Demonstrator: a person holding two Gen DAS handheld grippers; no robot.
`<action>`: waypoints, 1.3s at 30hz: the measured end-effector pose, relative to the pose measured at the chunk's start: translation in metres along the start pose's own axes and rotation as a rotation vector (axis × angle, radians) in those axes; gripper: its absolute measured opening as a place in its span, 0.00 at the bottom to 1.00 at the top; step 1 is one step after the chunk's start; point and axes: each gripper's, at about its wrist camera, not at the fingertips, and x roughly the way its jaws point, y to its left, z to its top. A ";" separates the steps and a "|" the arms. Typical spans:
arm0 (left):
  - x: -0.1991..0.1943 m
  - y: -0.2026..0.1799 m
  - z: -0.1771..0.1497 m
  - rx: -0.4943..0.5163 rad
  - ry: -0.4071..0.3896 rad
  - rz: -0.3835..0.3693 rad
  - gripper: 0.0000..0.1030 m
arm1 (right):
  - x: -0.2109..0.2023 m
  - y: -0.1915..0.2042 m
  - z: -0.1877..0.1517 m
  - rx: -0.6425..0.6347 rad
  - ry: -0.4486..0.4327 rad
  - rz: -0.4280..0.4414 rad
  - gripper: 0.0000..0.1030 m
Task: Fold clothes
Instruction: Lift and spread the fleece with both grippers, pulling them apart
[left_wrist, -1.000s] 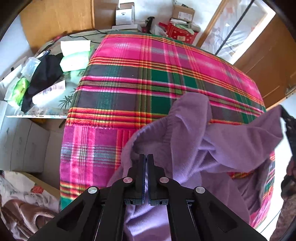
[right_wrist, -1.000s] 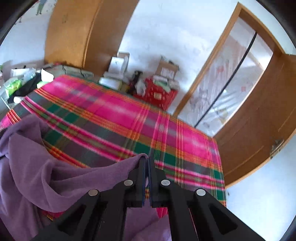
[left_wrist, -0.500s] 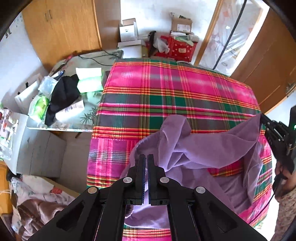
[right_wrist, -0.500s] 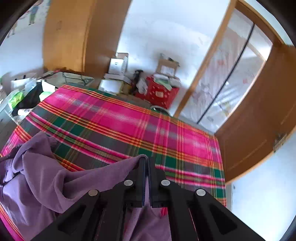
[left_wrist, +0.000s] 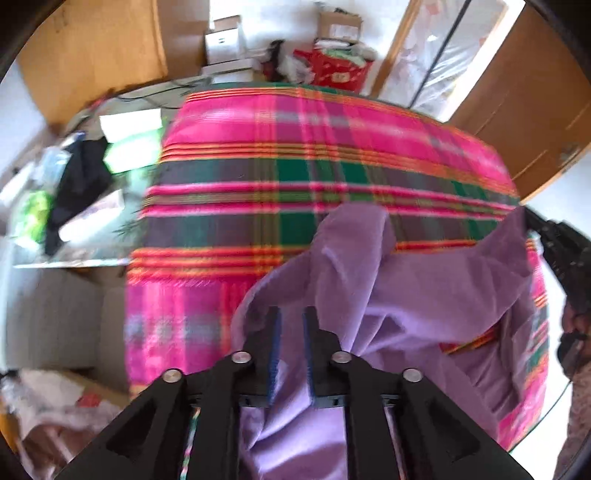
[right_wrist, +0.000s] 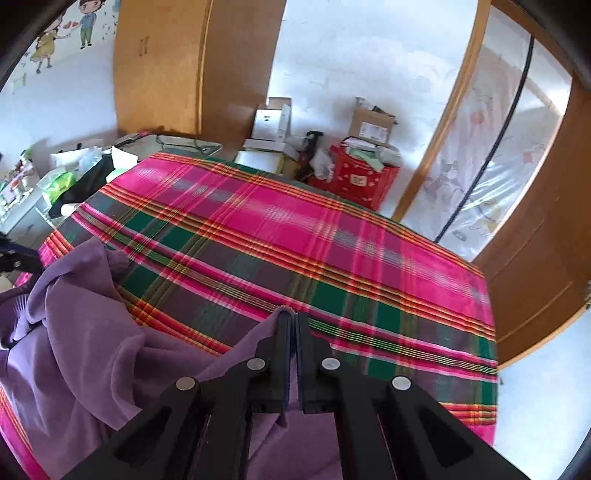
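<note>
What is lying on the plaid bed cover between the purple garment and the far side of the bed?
Nothing visible. Beyond the purple garment, held by the right claw, the plaid bed cover looks bare.

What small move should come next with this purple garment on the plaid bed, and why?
Probably regrip with the left gripper: its jaws stand apart with the purple garment loose between them, while the right gripper is clamped on a corner. The cloth lies bunched on the plaid bedspread, so spreading it likely needs both ends held.
</note>
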 end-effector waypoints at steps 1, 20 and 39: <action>0.006 0.003 0.004 -0.007 0.000 -0.017 0.22 | 0.004 0.000 -0.001 -0.003 0.007 0.004 0.03; 0.072 0.003 0.041 0.034 0.024 -0.077 0.22 | 0.056 -0.019 -0.028 0.041 0.121 0.017 0.03; 0.067 0.017 0.048 -0.195 0.066 -0.474 0.41 | 0.066 -0.023 -0.003 0.149 0.053 -0.045 0.03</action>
